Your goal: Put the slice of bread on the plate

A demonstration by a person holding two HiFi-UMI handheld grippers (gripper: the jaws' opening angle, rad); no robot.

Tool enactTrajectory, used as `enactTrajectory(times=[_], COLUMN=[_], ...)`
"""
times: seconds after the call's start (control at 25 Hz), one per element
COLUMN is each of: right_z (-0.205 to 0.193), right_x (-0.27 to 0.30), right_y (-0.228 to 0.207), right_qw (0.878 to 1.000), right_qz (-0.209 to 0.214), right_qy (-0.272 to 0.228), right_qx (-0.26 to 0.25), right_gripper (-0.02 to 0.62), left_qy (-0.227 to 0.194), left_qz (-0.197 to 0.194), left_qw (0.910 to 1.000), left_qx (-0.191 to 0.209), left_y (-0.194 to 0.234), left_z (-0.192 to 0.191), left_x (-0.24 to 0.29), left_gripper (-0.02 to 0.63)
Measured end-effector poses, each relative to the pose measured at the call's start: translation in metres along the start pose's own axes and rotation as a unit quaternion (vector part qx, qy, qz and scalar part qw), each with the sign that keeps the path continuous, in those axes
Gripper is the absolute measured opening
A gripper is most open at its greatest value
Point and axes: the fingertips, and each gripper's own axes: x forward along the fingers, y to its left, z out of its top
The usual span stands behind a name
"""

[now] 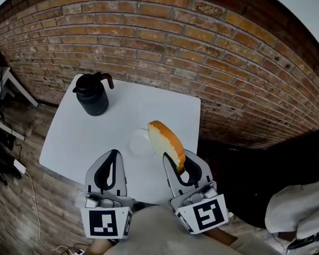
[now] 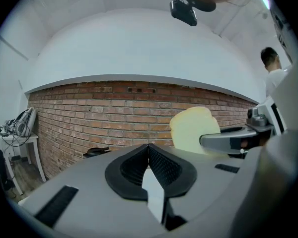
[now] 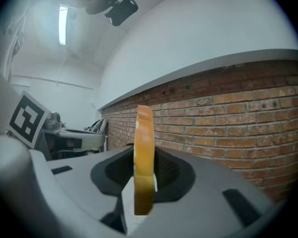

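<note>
The slice of bread (image 1: 166, 140) has a pale crumb and an orange-brown crust. It stands on edge in my right gripper (image 1: 179, 167), which is shut on its lower part, over the table's near right side. In the right gripper view the bread (image 3: 143, 133) shows edge-on between the jaws. The white plate (image 1: 135, 143) lies on the table just left of the bread, low beneath it. My left gripper (image 1: 114, 154) hangs beside the right one with its jaws shut on nothing; the left gripper view shows its tips (image 2: 149, 146) meeting, with the bread (image 2: 191, 128) to its right.
A black jug (image 1: 92, 93) with a handle stands at the far left of the white table (image 1: 165, 108). A brick wall (image 1: 165, 41) rises behind the table. Cables and a stand (image 1: 2, 142) are on the wooden floor to the left.
</note>
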Motion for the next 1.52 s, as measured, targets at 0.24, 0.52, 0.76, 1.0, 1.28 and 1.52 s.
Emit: enactTrajectory(times=[0.24, 0.52, 0.76, 1.0, 1.28, 1.52], right_z=[-0.004, -0.023, -0.049, -0.083, -0.119, -0.148], right_x=[0.005, 0.016, 0.022, 0.036, 0.06, 0.072], right_y=[-0.005, -0.003, 0.001, 0.007, 0.014, 0.021], right_qw=[1.0, 0.998, 0.997, 0.994, 0.988, 0.983], right_qz=[0.016, 0.05, 0.071, 0.095, 0.123, 0.142], right_qy=[0.011, 0.03, 0.04, 0.053, 0.07, 0.094], right_qx=[-0.007, 0.011, 0.015, 0.02, 0.059, 0.064], right_gripper=[0.095, 0.095, 0.094, 0.094, 0.094, 0.094], left_qy=[0.004, 0.014, 0.024, 0.037, 0.057, 0.062], left_qz=[0.005, -0.008, -0.013, -0.02, -0.03, -0.022], left_qw=[1.0, 0.9998, 0.9996, 0.9991, 0.9978, 0.9978], left_qx=[0.0, 0.013, 0.004, -0.001, -0.016, -0.004], left_y=[-0.002, -0.009, -0.009, -0.006, -0.001, 0.006], left_z=[0.001, -0.009, -0.036, -0.067, -0.093, -0.097], left_x=[0.006, 0.009, 0.01, 0.015, 0.024, 0.025], left_gripper=[0.011, 0.011, 0.011, 0.011, 0.011, 0.011])
